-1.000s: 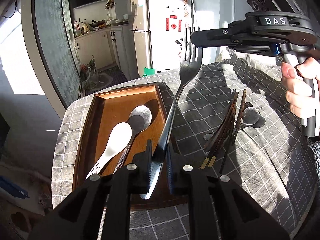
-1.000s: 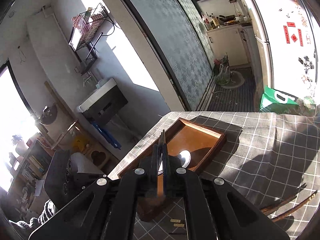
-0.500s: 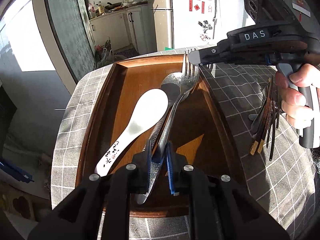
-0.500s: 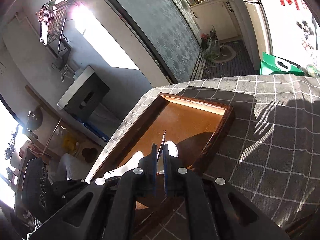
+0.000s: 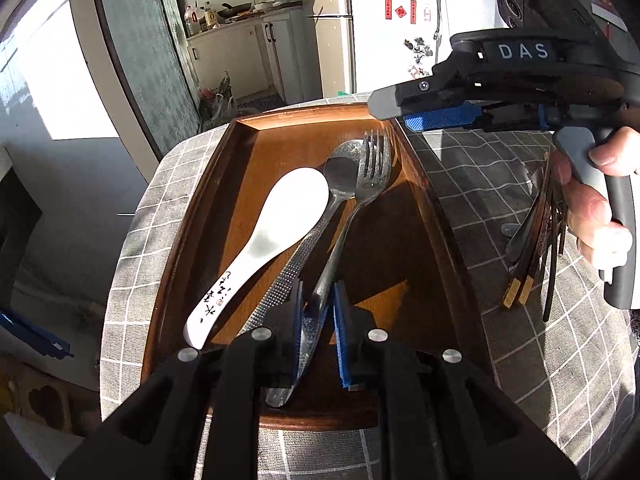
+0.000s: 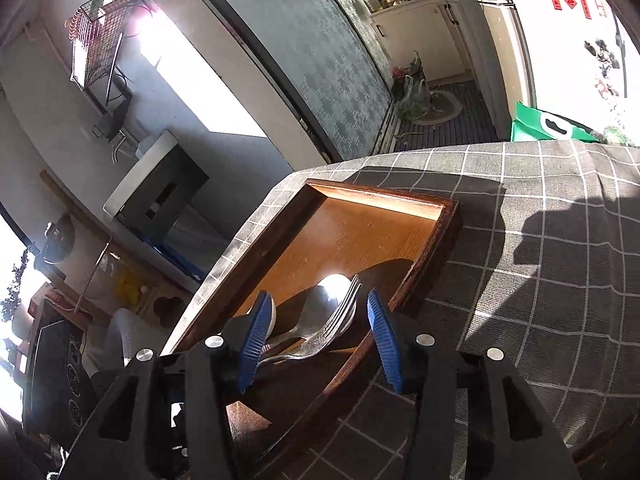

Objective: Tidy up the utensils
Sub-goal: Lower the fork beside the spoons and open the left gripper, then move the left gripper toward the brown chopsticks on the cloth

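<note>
The metal fork (image 5: 372, 168) lies in the wooden tray (image 5: 308, 114), its tines beside the bowl of a metal spoon (image 5: 340, 170). My left gripper (image 5: 318, 320) is shut on the fork's handle near the tray's near end. A white ceramic spoon (image 5: 280, 220) lies to the left of both. My right gripper (image 6: 316, 336) hovers over the tray's far right corner with its jaws opening. The fork's tines (image 6: 340, 318) lie between its blue pads (image 6: 256, 336) without touching them. In the left wrist view the right gripper (image 5: 400, 114) hangs just above the tines.
A grey checked tablecloth (image 5: 500, 168) covers the table, whose edge drops off left of the tray. Several dark chopsticks (image 5: 532, 240) and another spoon (image 5: 514, 232) lie on the cloth right of the tray, beneath a person's hand (image 5: 592, 204). A fridge and kitchen lie beyond.
Both grippers lowered the fork from a raised, tilted hold into the tray. The right gripper, which had been shut on the tines, has let go and spread its jaws.
</note>
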The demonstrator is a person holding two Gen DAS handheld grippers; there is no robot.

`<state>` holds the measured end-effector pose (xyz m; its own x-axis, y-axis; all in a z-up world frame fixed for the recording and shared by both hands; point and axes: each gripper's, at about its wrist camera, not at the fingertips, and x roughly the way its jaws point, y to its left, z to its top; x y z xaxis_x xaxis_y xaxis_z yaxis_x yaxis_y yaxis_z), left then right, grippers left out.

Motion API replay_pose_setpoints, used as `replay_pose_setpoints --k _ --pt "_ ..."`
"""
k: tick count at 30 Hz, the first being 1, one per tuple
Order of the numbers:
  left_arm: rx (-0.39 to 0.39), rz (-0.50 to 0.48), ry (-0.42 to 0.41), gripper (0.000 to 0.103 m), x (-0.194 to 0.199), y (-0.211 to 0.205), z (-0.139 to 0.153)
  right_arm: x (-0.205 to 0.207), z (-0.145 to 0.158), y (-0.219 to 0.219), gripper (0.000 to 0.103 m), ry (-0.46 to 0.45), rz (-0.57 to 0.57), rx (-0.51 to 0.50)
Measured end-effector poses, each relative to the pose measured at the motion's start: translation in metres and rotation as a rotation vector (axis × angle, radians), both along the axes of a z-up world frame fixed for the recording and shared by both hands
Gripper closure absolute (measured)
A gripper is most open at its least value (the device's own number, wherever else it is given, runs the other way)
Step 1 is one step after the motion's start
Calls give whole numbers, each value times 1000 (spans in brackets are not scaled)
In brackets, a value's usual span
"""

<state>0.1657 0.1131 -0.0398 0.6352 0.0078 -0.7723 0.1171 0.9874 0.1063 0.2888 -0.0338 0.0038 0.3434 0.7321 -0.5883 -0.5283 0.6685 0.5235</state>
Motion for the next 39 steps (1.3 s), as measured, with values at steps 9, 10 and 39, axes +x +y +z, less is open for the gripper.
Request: replay_pose_setpoints --k 9,10,39 --pt "16 56 -42 52 -9 -4 15 -30 46 -97 32 -91 -67 -28" --pt "6 57 -52 48 -11 -5 19 -34 48 -108 31 -97 -77 -46" --pt "-71 -317 61 73 9 -121 -8 -46 -18 -203 31 31 -201 -65"
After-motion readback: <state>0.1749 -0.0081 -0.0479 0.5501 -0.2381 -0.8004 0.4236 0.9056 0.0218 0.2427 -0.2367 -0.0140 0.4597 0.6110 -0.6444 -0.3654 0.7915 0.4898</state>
